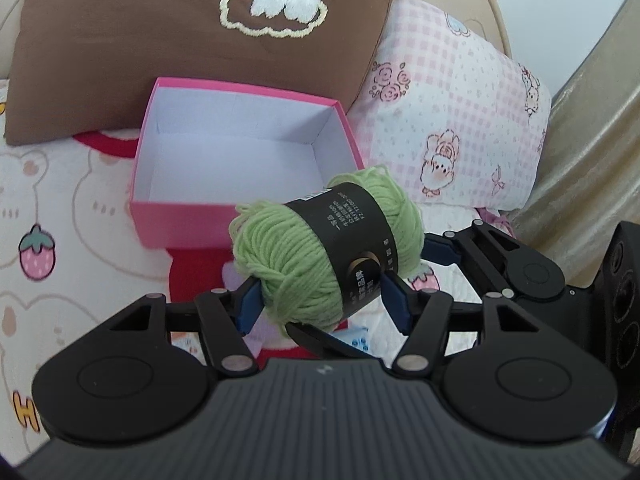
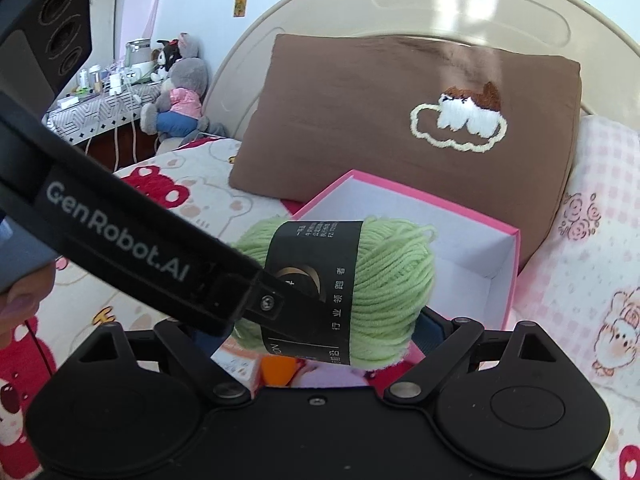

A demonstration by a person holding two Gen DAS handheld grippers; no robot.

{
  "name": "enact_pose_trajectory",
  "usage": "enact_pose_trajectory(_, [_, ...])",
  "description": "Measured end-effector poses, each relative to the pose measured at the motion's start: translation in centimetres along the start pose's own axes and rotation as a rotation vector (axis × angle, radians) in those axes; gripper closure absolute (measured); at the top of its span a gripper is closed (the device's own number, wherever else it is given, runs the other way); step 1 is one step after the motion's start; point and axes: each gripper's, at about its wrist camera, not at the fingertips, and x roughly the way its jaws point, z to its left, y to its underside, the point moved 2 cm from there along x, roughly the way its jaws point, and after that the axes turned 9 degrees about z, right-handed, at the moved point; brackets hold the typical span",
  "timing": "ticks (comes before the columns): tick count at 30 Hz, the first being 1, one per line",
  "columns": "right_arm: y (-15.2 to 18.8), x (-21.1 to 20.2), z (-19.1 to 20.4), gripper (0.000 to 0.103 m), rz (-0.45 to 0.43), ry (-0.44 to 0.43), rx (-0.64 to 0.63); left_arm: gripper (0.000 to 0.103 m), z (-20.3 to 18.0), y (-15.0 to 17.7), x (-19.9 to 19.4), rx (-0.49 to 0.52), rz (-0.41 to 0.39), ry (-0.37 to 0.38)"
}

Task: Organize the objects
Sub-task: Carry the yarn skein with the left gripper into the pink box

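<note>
A ball of light green yarn (image 1: 280, 256) with a black paper band hangs above the bedspread, just in front of an open pink box (image 1: 180, 224) with a white inside. My left gripper (image 1: 322, 302) is shut on the yarn, its blue pads pressing from both sides. One of its black fingers (image 2: 288, 304) crosses the band in the right wrist view. My right gripper (image 2: 320, 332) holds the same yarn (image 2: 392, 276) by its ends. Its right pad touches the wool, and the left gripper's arm hides its left pad. The pink box (image 2: 516, 264) holds nothing that I can see.
A brown embroidered pillow (image 1: 160, 40) leans behind the box, with a pink checked pillow (image 1: 448, 112) to its right. A cream headboard (image 2: 400, 8) rises behind them. Plush toys (image 2: 180, 96) and a cluttered side table stand at the far left. The patterned bedspread (image 1: 60, 200) lies below.
</note>
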Motion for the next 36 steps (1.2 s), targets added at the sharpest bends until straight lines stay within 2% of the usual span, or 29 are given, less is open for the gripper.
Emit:
enact_pose_trajectory(10, [-2.5, 1.5, -3.2, 0.009, -0.014, -0.031, 0.027, 0.041, -0.4, -4.6, 1.2, 0.015, -0.01, -0.01])
enact_pose_trajectory(17, [-4.4, 3.2, -5.6, 0.014, -0.015, 0.004, 0.028, 0.04, -1.0, -7.7, 2.9, 0.048, -0.031, -0.027])
enact_pose_trajectory(23, [-5.6, 4.7, -8.2, 0.018, -0.011, 0.021, 0.062, 0.04, -0.3, -10.8, 5.3, 0.036, -0.02, 0.0])
enact_pose_trajectory(31, [-7.0, 9.1, -11.2, 0.021, 0.049, -0.058, 0.181, 0.041, 0.9, -14.7, 9.3, 0.007, 0.012, -0.01])
enact_pose_trajectory(35, [-7.4, 11.4, -11.7, 0.022, 0.063, -0.065, 0.193, 0.041, 1.6, -16.0, 11.2, 0.004, 0.013, -0.036])
enact_pose_trajectory(36, [-7.4, 12.0, -11.9, 0.025, 0.07, -0.077, 0.188, 0.041, 1.8, -16.2, 11.7, 0.007, 0.013, -0.048])
